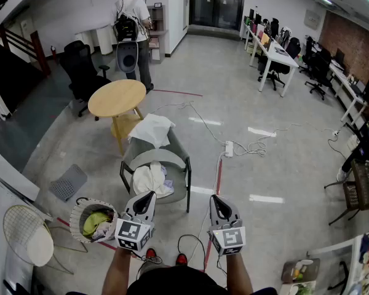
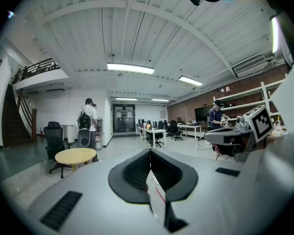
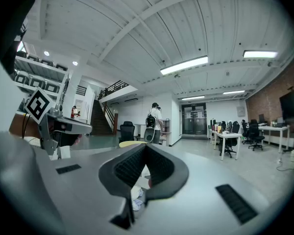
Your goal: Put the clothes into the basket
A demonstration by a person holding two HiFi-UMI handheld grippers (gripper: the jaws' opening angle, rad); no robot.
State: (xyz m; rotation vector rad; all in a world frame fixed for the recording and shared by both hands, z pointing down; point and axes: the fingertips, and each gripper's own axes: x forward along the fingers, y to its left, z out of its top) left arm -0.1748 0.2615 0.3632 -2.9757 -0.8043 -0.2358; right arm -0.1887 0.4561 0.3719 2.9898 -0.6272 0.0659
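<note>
White clothes (image 1: 149, 178) lay on the chair (image 1: 181, 149), just past the fingers of the left gripper (image 1: 149, 196). It and the right gripper (image 1: 216, 200) were both pinched shut, holding nothing. The basket (image 1: 74, 219) sat just left of them.

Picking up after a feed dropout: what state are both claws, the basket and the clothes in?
Left claw: shut, empty.
Right claw: shut, empty.
Basket: upright, some clothes inside.
Seat clothes: piled on the chair, not in the basket.
White cloth: draped over the chair back.
</note>
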